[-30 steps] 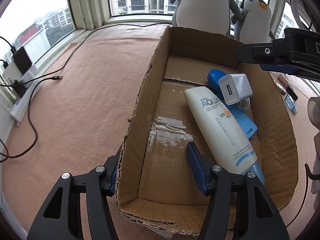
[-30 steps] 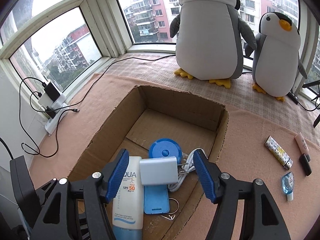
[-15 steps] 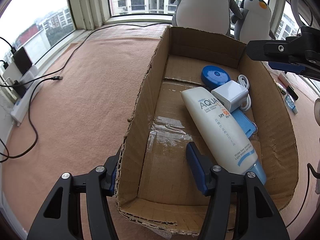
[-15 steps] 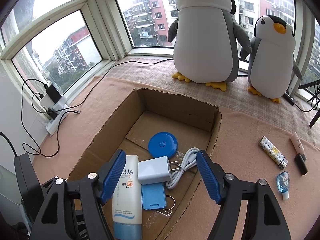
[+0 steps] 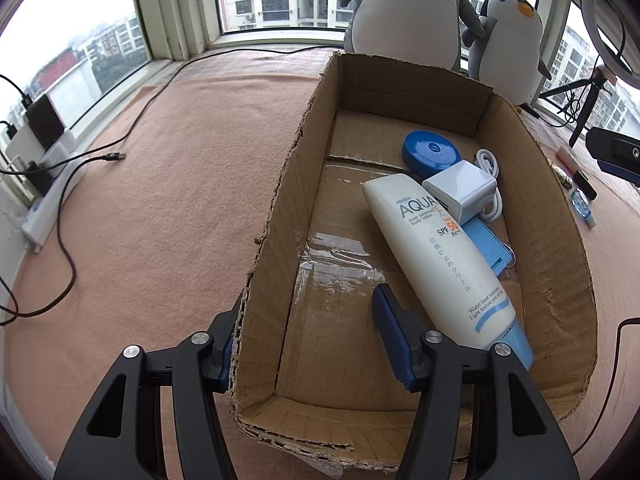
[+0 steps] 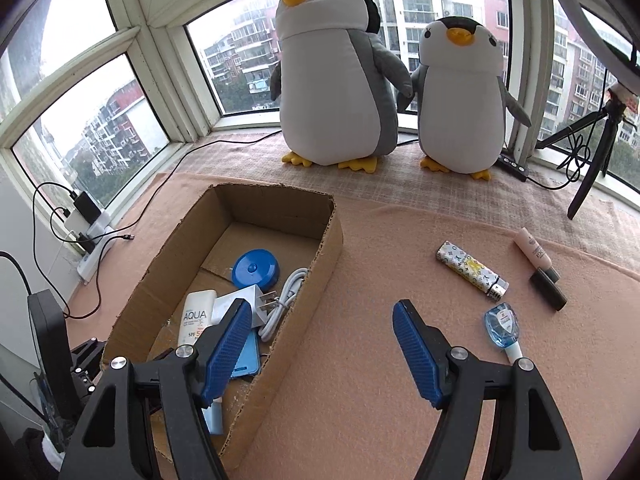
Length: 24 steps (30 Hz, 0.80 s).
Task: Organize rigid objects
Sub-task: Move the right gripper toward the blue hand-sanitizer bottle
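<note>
Left gripper (image 5: 308, 328) outer finger: its blue pad is mostly hidden behind the cardboard box (image 5: 272, 240) wall, so contact with the wall cannot be told.
Blue flat case (image 5: 490, 244): largely covered by the sunscreen tube (image 5: 440, 256) and the white charger (image 5: 460, 192) ahead of the left gripper.
White cable (image 5: 494, 184): partly hidden behind the charger.
Sunscreen tube cap: in the right wrist view, masked by the right gripper's (image 6: 324, 344) left finger.
Lighter (image 6: 472, 272) print: too small to read.
Big penguin toy (image 5: 404, 12): head cut off by the top edge of the left wrist view.
Tripod (image 6: 592, 148): top cut off at the right edge.
</note>
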Each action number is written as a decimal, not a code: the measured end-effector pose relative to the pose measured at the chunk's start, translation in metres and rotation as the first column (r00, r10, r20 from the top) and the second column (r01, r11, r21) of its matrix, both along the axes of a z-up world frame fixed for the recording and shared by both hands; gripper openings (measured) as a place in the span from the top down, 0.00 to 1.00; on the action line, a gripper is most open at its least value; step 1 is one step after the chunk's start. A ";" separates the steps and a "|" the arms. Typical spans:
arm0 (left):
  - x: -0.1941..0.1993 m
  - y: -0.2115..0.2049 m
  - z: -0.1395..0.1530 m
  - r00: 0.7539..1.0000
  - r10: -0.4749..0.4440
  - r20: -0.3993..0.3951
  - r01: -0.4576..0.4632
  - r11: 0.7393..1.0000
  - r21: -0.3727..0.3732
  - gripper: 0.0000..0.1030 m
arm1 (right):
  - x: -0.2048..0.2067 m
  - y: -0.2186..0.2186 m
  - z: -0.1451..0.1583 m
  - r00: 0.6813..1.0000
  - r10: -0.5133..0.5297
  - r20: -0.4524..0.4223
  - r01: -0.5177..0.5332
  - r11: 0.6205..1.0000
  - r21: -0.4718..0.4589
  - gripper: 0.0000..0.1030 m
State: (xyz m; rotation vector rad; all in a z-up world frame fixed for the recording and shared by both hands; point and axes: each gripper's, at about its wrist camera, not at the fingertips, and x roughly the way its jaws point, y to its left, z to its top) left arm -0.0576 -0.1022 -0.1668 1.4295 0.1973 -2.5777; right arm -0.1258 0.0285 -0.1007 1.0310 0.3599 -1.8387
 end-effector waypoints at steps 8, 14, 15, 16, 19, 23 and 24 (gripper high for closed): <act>0.000 0.000 0.000 1.000 0.001 0.000 -0.001 1.000 0.000 0.42 | -0.036 0.055 -0.013 0.995 -0.099 0.009 0.099 0.994 0.034 0.33; -0.001 -0.001 0.000 1.000 0.001 0.001 -0.001 1.000 -0.002 0.42 | -0.060 0.078 -0.027 0.992 -0.127 -0.008 0.128 0.989 0.078 0.33; -0.001 -0.001 0.000 1.000 0.001 0.001 -0.001 1.000 -0.003 0.42 | -0.064 0.080 -0.030 0.991 -0.133 -0.011 0.134 0.987 0.086 0.33; -0.001 -0.001 0.000 1.000 0.001 0.001 -0.001 1.000 -0.003 0.42 | -0.068 0.081 -0.033 0.990 -0.141 -0.013 0.141 0.986 0.093 0.33; -0.001 -0.001 0.000 1.000 0.001 0.001 -0.001 1.000 -0.004 0.42 | -0.077 0.081 -0.041 0.990 -0.141 -0.012 0.141 0.984 0.107 0.33; -0.001 -0.001 0.000 1.000 0.002 0.002 -0.002 1.000 -0.004 0.42 | -0.088 0.075 -0.050 0.991 -0.132 -0.013 0.132 0.983 0.128 0.39; -0.001 -0.002 0.000 1.000 0.002 0.002 -0.002 1.000 -0.003 0.42 | -0.091 0.073 -0.053 0.991 -0.132 -0.008 0.132 0.983 0.130 0.39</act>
